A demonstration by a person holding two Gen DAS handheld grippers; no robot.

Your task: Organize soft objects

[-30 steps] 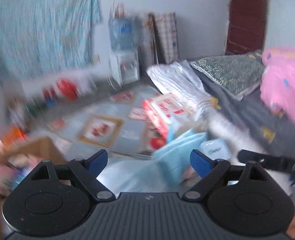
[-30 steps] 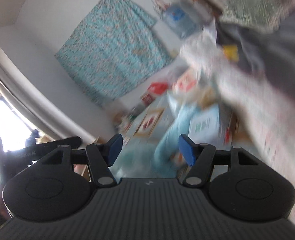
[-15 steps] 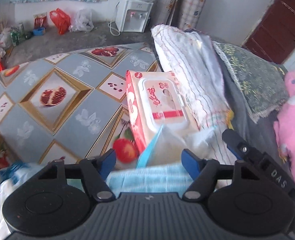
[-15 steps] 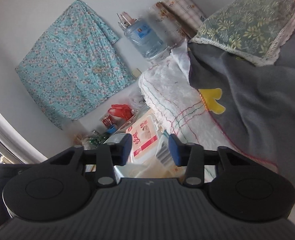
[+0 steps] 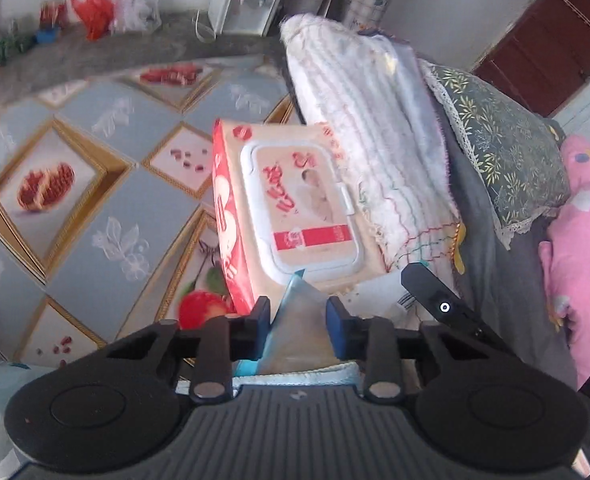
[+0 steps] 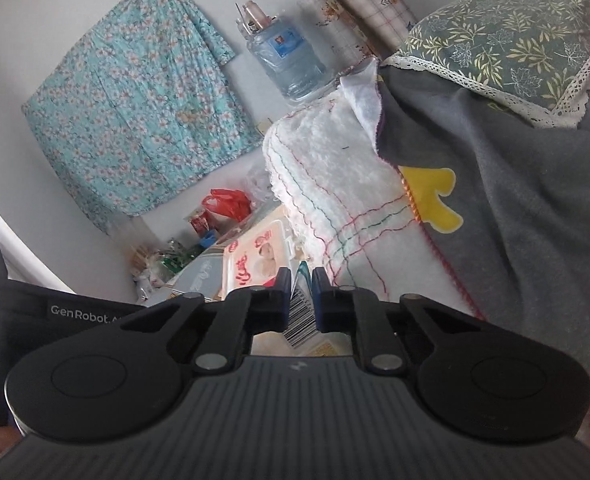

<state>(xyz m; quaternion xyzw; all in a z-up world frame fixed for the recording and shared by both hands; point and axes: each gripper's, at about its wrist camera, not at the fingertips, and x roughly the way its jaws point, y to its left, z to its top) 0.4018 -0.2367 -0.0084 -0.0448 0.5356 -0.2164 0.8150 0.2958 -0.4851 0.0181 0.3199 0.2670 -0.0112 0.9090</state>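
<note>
Both grippers pinch one blue packet (image 5: 299, 320): the left gripper (image 5: 298, 318) is closing on its corner, the right gripper (image 6: 299, 294) is clamped on its edge. The wipes pack (image 5: 291, 208) lies straight ahead (long axis pointing away), nearer the left.

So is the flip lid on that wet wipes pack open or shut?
Shut: the white lid lies flat on the wipes pack, tab latched.

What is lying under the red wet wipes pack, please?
The wet wipes pack rests on the fruit-patterned mat, its right edge against the white towel. Anything directly beneath is covered.

black ribbed hand-held gripper (image 5: 298, 316), blue fingertips (image 5: 333, 316)
</note>
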